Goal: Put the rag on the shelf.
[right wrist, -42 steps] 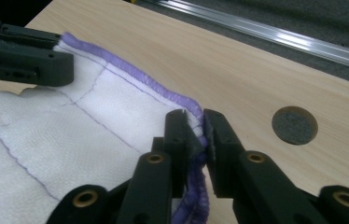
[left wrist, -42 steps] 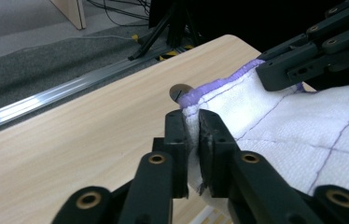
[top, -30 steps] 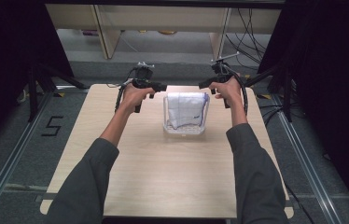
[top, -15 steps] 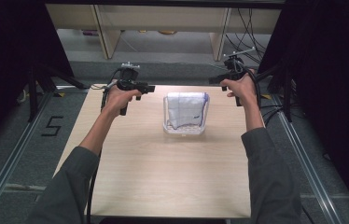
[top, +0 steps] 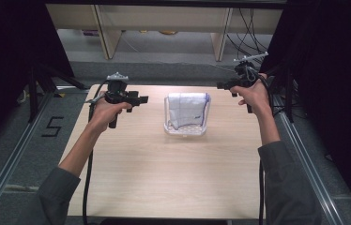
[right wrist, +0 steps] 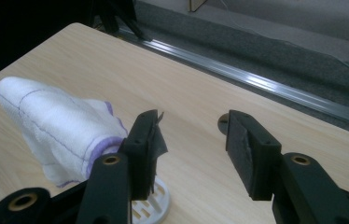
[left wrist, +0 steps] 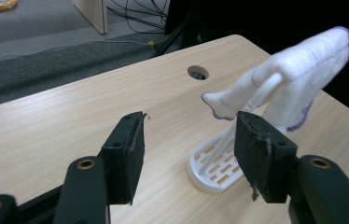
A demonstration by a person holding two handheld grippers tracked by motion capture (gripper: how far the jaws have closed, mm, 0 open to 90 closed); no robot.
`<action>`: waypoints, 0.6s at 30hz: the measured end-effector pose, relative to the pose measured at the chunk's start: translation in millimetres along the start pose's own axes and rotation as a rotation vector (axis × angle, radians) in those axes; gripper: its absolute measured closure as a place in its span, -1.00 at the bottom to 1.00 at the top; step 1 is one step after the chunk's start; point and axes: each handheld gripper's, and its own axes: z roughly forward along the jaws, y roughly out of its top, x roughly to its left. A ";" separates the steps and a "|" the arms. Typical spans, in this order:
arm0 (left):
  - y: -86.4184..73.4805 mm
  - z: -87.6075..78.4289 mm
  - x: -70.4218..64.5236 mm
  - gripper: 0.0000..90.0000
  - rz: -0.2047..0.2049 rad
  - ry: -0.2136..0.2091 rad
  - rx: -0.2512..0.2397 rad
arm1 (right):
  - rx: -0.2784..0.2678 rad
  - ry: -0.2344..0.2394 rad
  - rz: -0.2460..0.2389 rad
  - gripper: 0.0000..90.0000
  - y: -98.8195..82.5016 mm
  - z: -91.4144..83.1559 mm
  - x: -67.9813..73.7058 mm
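A light wooden table [top: 164, 178] stands in a dark room, with grey floor, shelf legs and black cables behind it. A tape mark shaped like a 5 [top: 51, 126] sits on the floor at the left.

Near the far middle of the table stands a small white plastic rack [top: 186, 130] with slots in its base. A white cloth [top: 187, 108] with thin purple lines and a purple edge hangs over the rack's top bar, draped down both sides. In the left gripper view the cloth [left wrist: 298, 79] sits high on the thin white bar and the slotted base [left wrist: 210, 168] rests flat on the wood. A round hole [left wrist: 198, 72] in the table shows behind it.

The left gripper [top: 141, 100] is held above the table to the left of the rack, well apart from it. Its jaws have just been opening and stand apart with nothing between them; the rack shows past them, not touched.

The right gripper [top: 221, 86] is held up near the far right corner, also away from the rack. Its jaws have just been opening too and stand apart, holding nothing. In the right gripper view the cloth [right wrist: 56, 126] lies off to the left of the jaws
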 end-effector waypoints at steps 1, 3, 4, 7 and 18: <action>-3.7 -1.9 -1.3 -0.04 0.001 -0.003 0.000 | -0.007 -0.013 -0.012 0.21 -1.9 -1.9 0.2; -11.0 -5.3 -3.6 -0.04 0.001 -0.009 -0.003 | -0.009 -0.005 -0.012 0.21 -5.1 -6.5 1.4; -14.6 -7.3 -4.9 -0.05 -0.005 -0.013 -0.006 | -0.020 0.006 -0.018 0.21 -7.0 -7.7 1.9; -25.7 -12.9 -9.4 -0.07 0.001 -0.027 -0.014 | -0.028 0.001 -0.030 0.21 -14.3 -13.3 5.0; -61.8 -24.6 -29.6 -0.16 0.032 -0.058 -0.001 | -0.062 0.017 -0.071 0.17 -44.7 -21.3 17.9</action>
